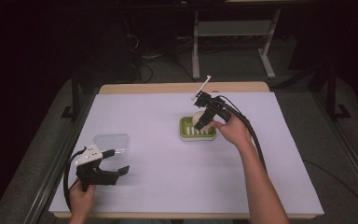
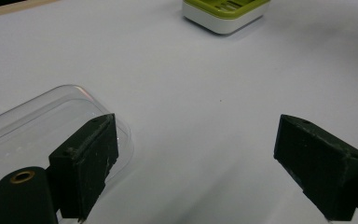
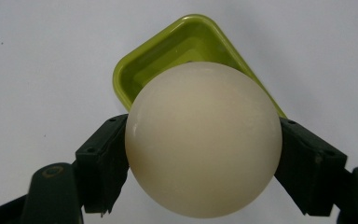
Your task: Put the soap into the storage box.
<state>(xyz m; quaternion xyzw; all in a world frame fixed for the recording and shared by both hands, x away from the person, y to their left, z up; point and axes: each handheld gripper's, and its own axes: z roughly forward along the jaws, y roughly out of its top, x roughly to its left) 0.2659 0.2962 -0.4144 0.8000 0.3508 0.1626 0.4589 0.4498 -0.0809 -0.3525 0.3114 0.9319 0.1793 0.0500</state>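
Your right gripper [image 1: 202,120] is clamped on a cream ball [image 3: 203,140]; the two black jaws press against its left and right sides in the right gripper view. The ball is smooth, round and evenly pale, an off-white that leans to ivory, with a soft sheen and no markings or seams that you can make out. It is wide enough to keep the jaws well apart.

You hold the ball over the green tray [image 3: 177,44], a small dish with rounded corners, a lime-green inside and a white base. In the high view the tray [image 1: 186,135] sits a little right of the middle of the white table [image 1: 168,186], with pale ribs across its floor, and the ball [image 1: 199,119] sits at its far right part. Whether the ball already touches the tray cannot be told.

Your left gripper [image 1: 116,161] rests low at the near left of the table with its jaws spread wide and nothing between them. Just beyond it lies a clear plastic lid [image 1: 112,142], shallow with rounded corners; in the left gripper view its edge [image 2: 42,121] runs behind the left-hand jaw, and the tray [image 2: 223,14] shows far off at the top.
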